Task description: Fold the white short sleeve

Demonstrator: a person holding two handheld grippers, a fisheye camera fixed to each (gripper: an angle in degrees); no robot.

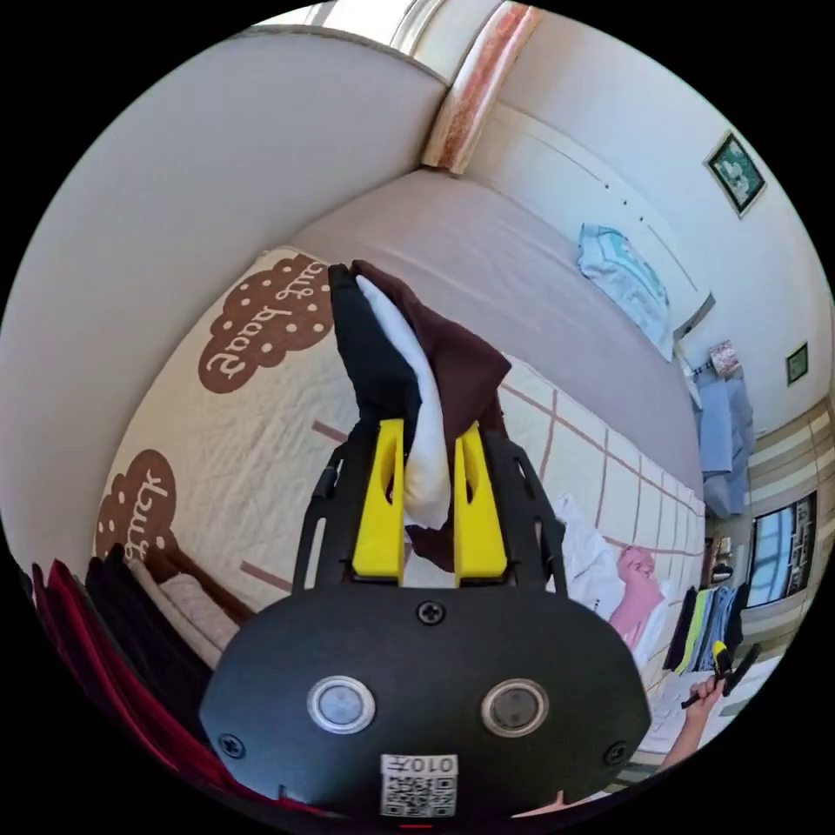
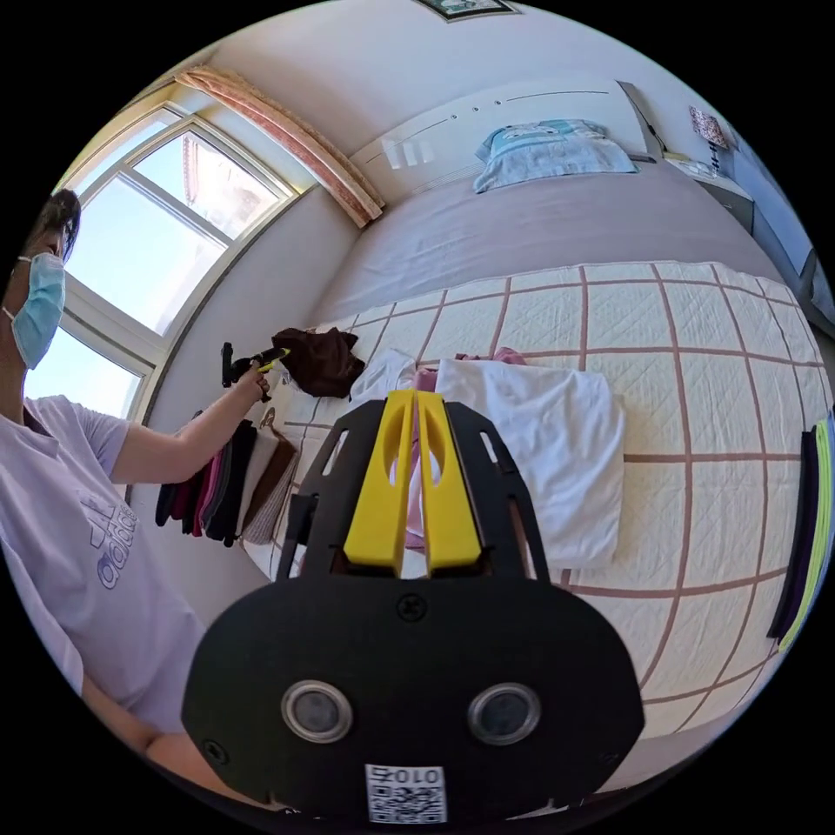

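The white short sleeve (image 2: pixel 539 452) lies folded in a flat rectangle on the checked quilt (image 2: pixel 696 348), with a pink garment (image 2: pixel 416 513) beside it. My right gripper (image 2: pixel 416 397) hovers over their near edge, jaws shut together and holding nothing. A person's hand holds my left gripper (image 2: pixel 252 361) out at a dark brown heap (image 2: pixel 322 358) near the wall. In the left gripper view, my left gripper (image 1: pixel 428 430) is shut on a bundle of clothes (image 1: pixel 409 365), black, white and dark brown. The white short sleeve (image 1: pixel 584 557) and the right gripper (image 1: pixel 722 665) show at lower right.
A row of folded clothes (image 2: pixel 217 487) stands against the wall by the quilt's edge, also seen at the bottom left (image 1: pixel 130 609). Dark and neon garments (image 2: pixel 809 539) lie at the right rim. A blue pillow (image 2: pixel 557 152) rests at the bed's head. A window (image 2: pixel 156 226) is beside it.
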